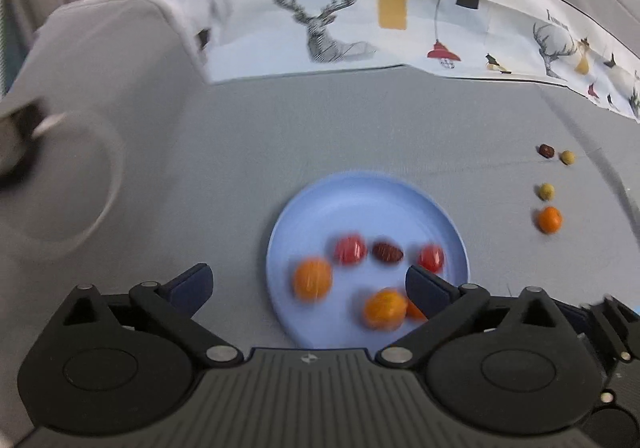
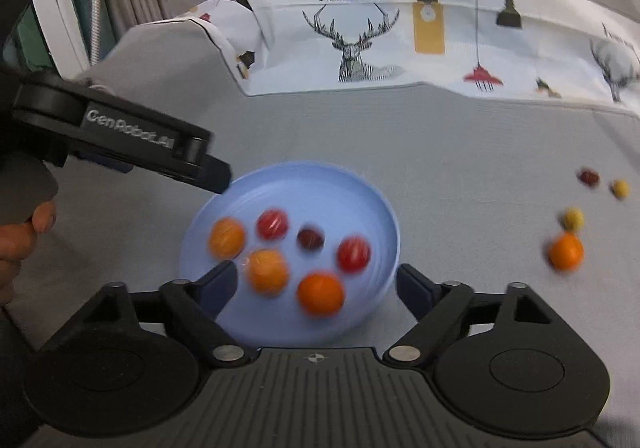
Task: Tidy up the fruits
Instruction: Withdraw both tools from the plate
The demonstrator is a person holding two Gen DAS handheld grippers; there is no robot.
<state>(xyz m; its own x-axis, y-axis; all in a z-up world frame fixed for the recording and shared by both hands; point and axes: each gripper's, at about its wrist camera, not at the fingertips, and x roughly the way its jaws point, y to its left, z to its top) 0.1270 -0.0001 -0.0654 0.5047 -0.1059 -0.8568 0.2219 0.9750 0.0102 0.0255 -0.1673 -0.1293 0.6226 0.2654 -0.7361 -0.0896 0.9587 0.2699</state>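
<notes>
Grey table (image 2: 460,152), blue plate (image 2: 372,192) half-filled; both my hand-held grippers (image 2: 316,280) gape wide, empty. I'd straddle the far-right orange (image 2: 566,251) squarely before closing.

My right gripper (image 2: 316,284) has its jaws spread wide, nothing between them but the near part of the blue plate (image 2: 360,188). The plate holds 6 blurred fruits: 3 oranges (image 2: 321,295), 2 red ones (image 2: 353,253) and 1 dark one (image 2: 310,238). One orange lies just beside my left finger (image 2: 224,280), another sits between the fingers, nearer the middle. My right finger (image 2: 414,288) is just outside the plate's rim. The left gripper (image 2: 216,178) reaches in from beyond my left finger, its tip over the plate's far edge. Well out past my right finger, 4 loose fruits (image 2: 566,251) lie on the grey cloth (image 2: 460,152).
</notes>
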